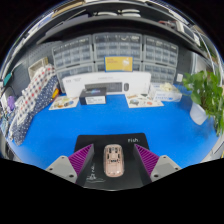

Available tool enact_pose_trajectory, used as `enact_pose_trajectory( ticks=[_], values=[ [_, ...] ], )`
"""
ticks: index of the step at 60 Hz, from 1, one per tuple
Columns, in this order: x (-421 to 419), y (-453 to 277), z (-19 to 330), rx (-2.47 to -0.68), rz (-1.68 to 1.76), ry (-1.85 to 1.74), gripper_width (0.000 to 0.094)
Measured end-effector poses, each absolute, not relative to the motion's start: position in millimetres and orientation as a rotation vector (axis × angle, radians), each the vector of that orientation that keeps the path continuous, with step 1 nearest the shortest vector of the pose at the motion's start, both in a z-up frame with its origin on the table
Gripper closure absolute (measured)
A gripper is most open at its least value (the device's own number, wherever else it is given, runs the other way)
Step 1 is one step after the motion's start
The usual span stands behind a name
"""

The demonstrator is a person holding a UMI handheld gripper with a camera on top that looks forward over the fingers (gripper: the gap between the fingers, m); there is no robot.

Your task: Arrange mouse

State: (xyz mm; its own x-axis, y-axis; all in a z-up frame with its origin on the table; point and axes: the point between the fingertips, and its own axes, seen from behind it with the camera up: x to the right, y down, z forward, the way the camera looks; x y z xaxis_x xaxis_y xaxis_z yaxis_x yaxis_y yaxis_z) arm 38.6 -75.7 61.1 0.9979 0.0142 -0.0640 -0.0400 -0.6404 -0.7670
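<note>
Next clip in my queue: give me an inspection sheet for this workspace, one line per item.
Surface: blue table top with a black mat lying on it near the fingers.
Job's things: pinkish mouse rests on the black mat, between the fingers with a gap at either side.
Clutter: white boxes and trays of small items along the table's far edge.
Grippers: hand-held gripper open, purple pads flanking the mouse, not pressing on it.
Cables: nothing seen.
Surroundings: shelving with drawer bins behind the table, a green plant at one side, racks of small items at the other.
</note>
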Motion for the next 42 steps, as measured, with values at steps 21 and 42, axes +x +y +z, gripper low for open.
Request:
enact_pose_trajectory(
  ticks=[21, 42],
  values=[
    [44.9, -161.9, 179.0, -2.124, 0.082, -0.019, 0.0133],
    [78.3, -239.3, 193.6, -2.087, 0.067, -0.041, 0.0134]
  ],
)
